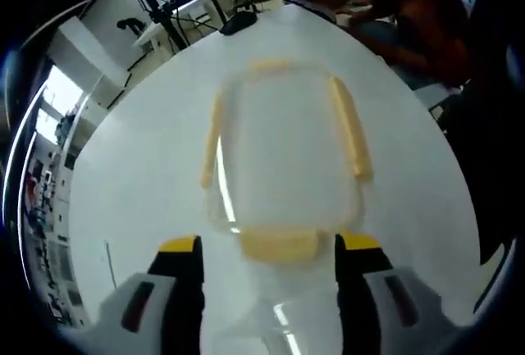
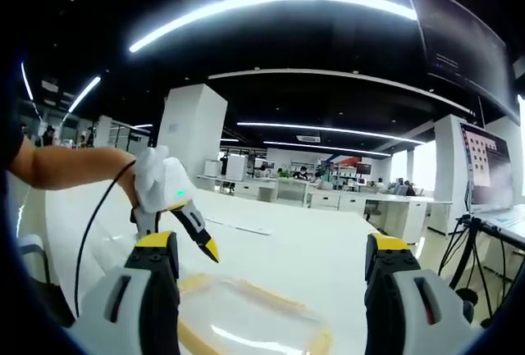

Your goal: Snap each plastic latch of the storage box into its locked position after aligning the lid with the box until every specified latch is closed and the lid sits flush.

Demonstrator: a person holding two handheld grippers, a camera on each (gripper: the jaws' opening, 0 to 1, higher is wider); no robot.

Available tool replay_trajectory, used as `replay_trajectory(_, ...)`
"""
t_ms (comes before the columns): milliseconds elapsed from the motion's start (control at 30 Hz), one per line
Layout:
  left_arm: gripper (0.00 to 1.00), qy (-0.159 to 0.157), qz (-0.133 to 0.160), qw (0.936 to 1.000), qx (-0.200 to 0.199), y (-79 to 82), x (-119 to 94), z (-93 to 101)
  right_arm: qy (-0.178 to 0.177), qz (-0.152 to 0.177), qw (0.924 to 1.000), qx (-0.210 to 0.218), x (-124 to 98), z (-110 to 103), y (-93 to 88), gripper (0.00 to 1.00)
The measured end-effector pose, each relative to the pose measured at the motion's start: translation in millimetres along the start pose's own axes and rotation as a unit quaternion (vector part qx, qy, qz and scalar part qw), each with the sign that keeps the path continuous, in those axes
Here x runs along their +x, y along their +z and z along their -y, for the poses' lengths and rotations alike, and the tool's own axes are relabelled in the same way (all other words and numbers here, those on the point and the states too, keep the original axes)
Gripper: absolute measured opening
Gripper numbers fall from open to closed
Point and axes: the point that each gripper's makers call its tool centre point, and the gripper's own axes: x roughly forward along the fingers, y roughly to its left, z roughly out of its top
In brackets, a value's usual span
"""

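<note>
Left gripper view: left claw [image 1: 268,258] at the near edge, its two yellow-tipped jaws spread wide apart, nothing between them but the near end of the storage box [image 1: 283,170]. The box is clear plastic with its lid on, lying flat on the white desk [image 1: 139,175], long axis running away from the camera. Near latch [image 1: 279,244], pale yellow, sits just ahead of the jaw tips and between them; whether a jaw touches it cannot be told. Left latch [image 1: 212,142] and right latch [image 1: 350,129] run along the long sides; far latch [image 1: 275,65] shows faintly at the far end. Image soft, so which latches are snapped down cannot be told. Beyond the box, a dark object [image 1: 239,21] near the desk's far edge, then stands, cables and a seated person [image 1: 410,2] at far right. Right gripper view: right claw [image 2: 271,261] held above the box, jaws wide apart and gripping nothing; the box below and between them with yellow latches showing at its edges. Past it at left, the left claw again, in a hand with a bare forearm [image 2: 66,166], black cable trailing. Farther off, a white pillar [image 2: 193,129], rows of benches, ceiling strip lights, a monitor [image 2: 492,166] at right.
</note>
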Motion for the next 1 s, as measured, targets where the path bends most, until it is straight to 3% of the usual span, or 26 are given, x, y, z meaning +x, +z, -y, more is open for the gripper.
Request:
replay_trajectory(467,0.59,-0.015,-0.011,0.9998,-0.01,-2.7,2.8,1.3,0.005,-0.003,1.0,0.001,3.6,-0.3,-5.1,0.94)
replay_trajectory(1000,0.58,-0.063,-0.015,0.9974,-0.031,-4.8,6.4,8.3,0.01,-0.006,0.9999,-0.001,4.7,-4.0,-7.3,0.93)
